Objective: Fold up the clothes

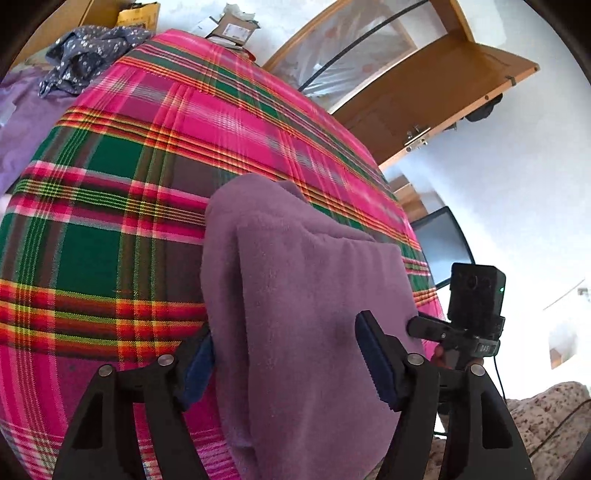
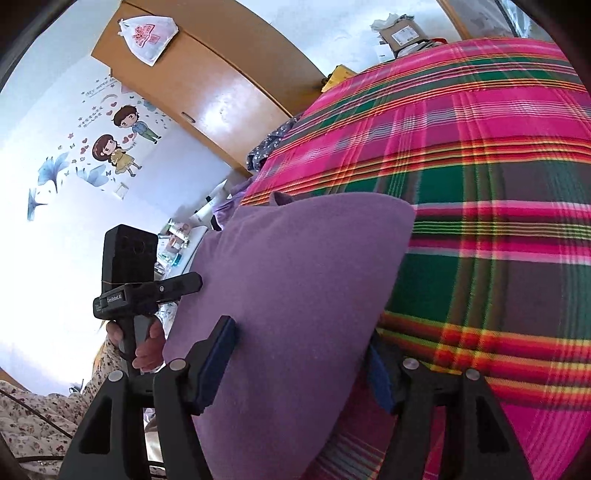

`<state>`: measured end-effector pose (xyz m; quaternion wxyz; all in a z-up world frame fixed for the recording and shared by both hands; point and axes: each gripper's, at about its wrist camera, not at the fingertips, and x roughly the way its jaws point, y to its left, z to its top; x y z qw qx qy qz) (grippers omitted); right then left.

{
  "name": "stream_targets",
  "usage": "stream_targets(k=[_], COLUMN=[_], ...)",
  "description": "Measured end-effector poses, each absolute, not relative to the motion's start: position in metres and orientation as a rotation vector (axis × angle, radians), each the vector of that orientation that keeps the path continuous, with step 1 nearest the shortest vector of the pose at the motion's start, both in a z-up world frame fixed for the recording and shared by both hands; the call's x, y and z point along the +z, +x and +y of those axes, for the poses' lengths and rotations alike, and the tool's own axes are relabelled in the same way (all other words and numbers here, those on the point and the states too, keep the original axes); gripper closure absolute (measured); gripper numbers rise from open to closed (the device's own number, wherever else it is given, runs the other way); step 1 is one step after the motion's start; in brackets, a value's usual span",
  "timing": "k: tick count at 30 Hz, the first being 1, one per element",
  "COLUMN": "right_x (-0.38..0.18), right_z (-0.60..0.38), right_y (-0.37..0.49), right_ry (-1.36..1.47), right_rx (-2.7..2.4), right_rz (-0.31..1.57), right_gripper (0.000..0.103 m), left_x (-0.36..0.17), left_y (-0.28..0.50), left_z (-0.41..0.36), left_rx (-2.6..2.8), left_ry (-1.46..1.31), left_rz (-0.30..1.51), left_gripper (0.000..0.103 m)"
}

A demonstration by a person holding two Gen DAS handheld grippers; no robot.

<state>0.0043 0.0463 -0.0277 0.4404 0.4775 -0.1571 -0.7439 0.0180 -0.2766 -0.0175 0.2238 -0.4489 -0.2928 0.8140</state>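
A folded purple cloth (image 1: 295,280) lies on the pink and green plaid blanket (image 1: 110,184), thick and cushion-like. My left gripper (image 1: 286,332) straddles its near end, jaws wide; the right pad rests on top of the cloth and the left pad is half hidden behind its edge. In the right wrist view the same purple cloth (image 2: 295,277) sits between the wide jaws of my right gripper (image 2: 299,343), open, with its right pad partly covered. Each view shows the other gripper beside the cloth, held by a hand (image 2: 147,350).
A dark floral garment (image 1: 92,51) lies bunched at the blanket's far corner, beside a lilac sheet (image 1: 18,122). A cardboard box (image 1: 232,29) stands beyond the bed. A wooden cabinet door (image 1: 424,92) and a dark screen (image 1: 439,247) are off to the right. A flowered quilt (image 1: 546,413) lies near.
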Motion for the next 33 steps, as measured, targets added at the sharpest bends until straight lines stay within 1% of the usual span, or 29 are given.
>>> stream_targets(k=[2,3,4,5,6,8,9,10,12,14,15,17,19,29,33], right_x=[-0.028,-0.028,-0.027,-0.026,-0.024,-0.019,-0.016,-0.014,-0.009,-0.001,0.002,0.008,0.014,0.046,0.050], right_z=[0.045,0.045,0.046,0.045,0.044,0.040,0.039,0.039,0.039,0.035,0.033,0.032,0.030,-0.007,-0.028], right_y=[0.004,0.004,0.004,0.004,0.004,0.005,0.006,0.006,0.006,0.007,0.006,0.004,-0.001,-0.059,-0.093], right_ry=[1.193,1.194,1.194,1.192,1.187,1.173,1.163,1.152,1.131,1.103,1.090,1.064,1.043,0.932,0.908], right_rx=[-1.845,-1.844,-1.840,-1.840,-1.846,-1.863,-1.870,-1.873,-1.875,-1.877,-1.877,-1.880,-1.894,-1.945,-1.957], right_rz=[-0.393,-0.396,-0.400,-0.399,-0.386,-0.351,-0.336,-0.328,-0.319,-0.299,-0.291,-0.276,-0.265,-0.154,-0.117], right_gripper=[0.044,0.047,0.052,0.054,0.056,0.061,0.065,0.069,0.072,0.073,0.073,0.074,0.074,0.074,0.074], left_x=[-0.019,-0.019,-0.020,-0.020,-0.020,-0.020,-0.020,-0.020,-0.019,-0.017,-0.015,-0.008,-0.001,0.033,0.035], left_y=[0.017,0.016,0.015,0.014,0.014,0.013,0.013,0.013,0.012,0.011,0.011,0.008,0.003,-0.051,-0.075], left_z=[-0.276,-0.275,-0.274,-0.272,-0.271,-0.269,-0.269,-0.271,-0.274,-0.276,-0.276,-0.274,-0.274,-0.301,-0.323], left_rx=[2.235,2.228,2.225,2.226,2.230,2.250,2.254,2.253,2.254,2.265,2.280,2.315,2.346,2.497,2.537], left_ry=[-1.244,-1.247,-1.251,-1.259,-1.267,-1.280,-1.287,-1.291,-1.299,-1.305,-1.306,-1.296,-1.276,-1.200,-1.186], left_rz=[-0.832,-0.844,-0.849,-0.847,-0.842,-0.818,-0.824,-0.841,-0.872,-0.879,-0.864,-0.828,-0.808,-0.777,-0.827], left_gripper=[0.032,0.036,0.037,0.040,0.046,0.052,0.056,0.057,0.065,0.066,0.069,0.070,0.073,0.073,0.073])
